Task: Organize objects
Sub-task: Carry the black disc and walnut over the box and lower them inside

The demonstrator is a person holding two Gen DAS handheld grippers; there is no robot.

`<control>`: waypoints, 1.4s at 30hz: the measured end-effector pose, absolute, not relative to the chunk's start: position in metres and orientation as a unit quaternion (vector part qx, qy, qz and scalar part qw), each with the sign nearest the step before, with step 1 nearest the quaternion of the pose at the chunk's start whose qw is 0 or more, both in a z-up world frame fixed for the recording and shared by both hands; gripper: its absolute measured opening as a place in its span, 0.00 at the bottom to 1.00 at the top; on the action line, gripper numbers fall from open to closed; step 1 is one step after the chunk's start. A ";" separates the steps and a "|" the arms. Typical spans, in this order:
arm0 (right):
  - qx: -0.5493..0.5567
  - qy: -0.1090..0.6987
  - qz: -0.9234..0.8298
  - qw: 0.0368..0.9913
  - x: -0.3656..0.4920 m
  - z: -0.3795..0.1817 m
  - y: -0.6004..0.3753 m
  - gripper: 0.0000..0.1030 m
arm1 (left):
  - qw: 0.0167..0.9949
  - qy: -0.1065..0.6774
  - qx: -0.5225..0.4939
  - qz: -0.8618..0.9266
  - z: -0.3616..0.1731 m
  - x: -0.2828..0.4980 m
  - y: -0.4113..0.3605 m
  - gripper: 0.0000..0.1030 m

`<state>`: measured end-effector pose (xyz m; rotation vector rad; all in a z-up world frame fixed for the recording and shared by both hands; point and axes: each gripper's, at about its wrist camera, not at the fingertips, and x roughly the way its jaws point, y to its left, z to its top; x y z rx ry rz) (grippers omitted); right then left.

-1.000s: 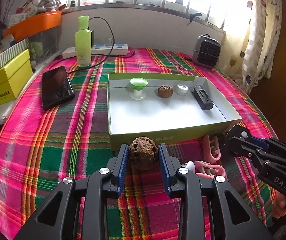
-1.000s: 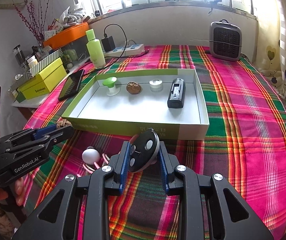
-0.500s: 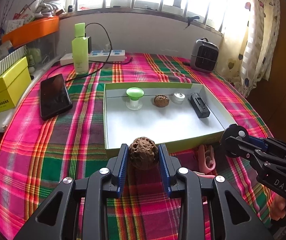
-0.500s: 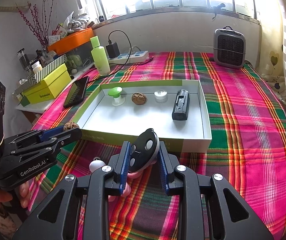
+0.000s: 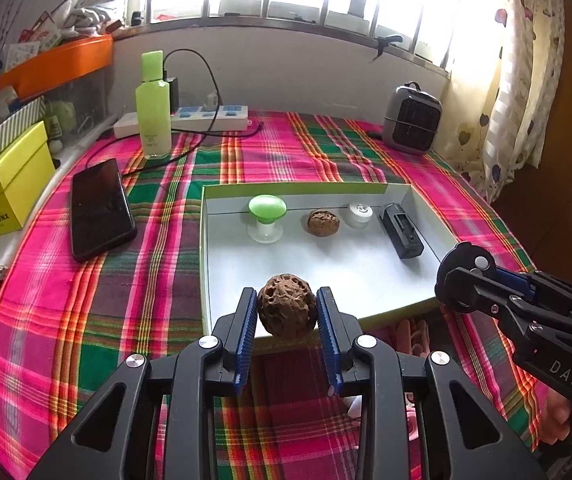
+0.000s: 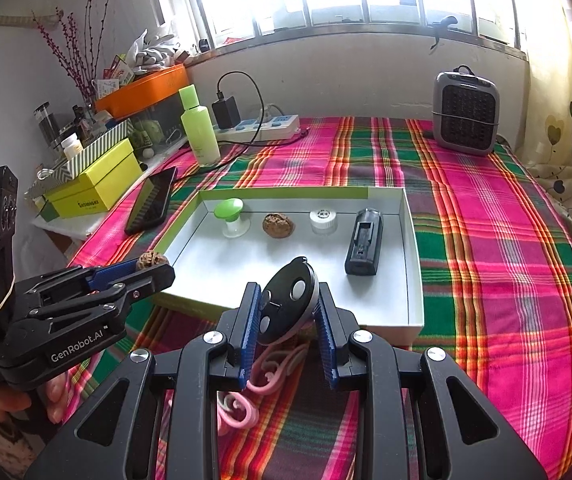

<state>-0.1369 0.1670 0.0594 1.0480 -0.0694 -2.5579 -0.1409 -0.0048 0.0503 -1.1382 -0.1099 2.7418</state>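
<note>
Brown walnut [image 5: 286, 310] clamped in left gripper [image 5: 286, 312] | right gripper [image 6: 288, 308] clamps black disc [image 6: 288, 306] (tilted)

Two walnuts: one [image 5: 286, 311] up in the left gripper, one [image 5: 323, 222] in the tray [image 5: 406, 192]. Also there: one green knob [image 5: 267, 208], one white cap [image 5: 359, 213], one black case [image 5: 401, 230]. One black disc [image 6: 288, 300], one phone [image 5: 100, 208], one bottle [image 5: 153, 108], one heater [image 5: 412, 120].

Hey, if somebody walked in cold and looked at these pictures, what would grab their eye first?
Probably the loud pink and green plaid cloth covering the table, with the white-floored box lying open in the middle. Next, the two claws near the box's front edge: the left claw grips a knobbly brown walnut, the right claw a black disc.
</note>
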 end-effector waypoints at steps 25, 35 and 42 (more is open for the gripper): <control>0.419 -0.014 -0.888 0.189 -0.219 0.031 0.147 0.27 | 0.079 -0.035 -0.418 0.905 0.028 -0.213 -0.004 0.28; 0.429 -0.007 -0.883 0.190 -0.231 0.023 0.142 0.27 | 0.074 -0.033 -0.427 0.901 0.020 -0.223 -0.003 0.28; 0.433 -0.001 -0.881 0.189 -0.235 0.019 0.140 0.27 | 0.074 -0.027 -0.427 0.901 0.019 -0.227 -0.001 0.28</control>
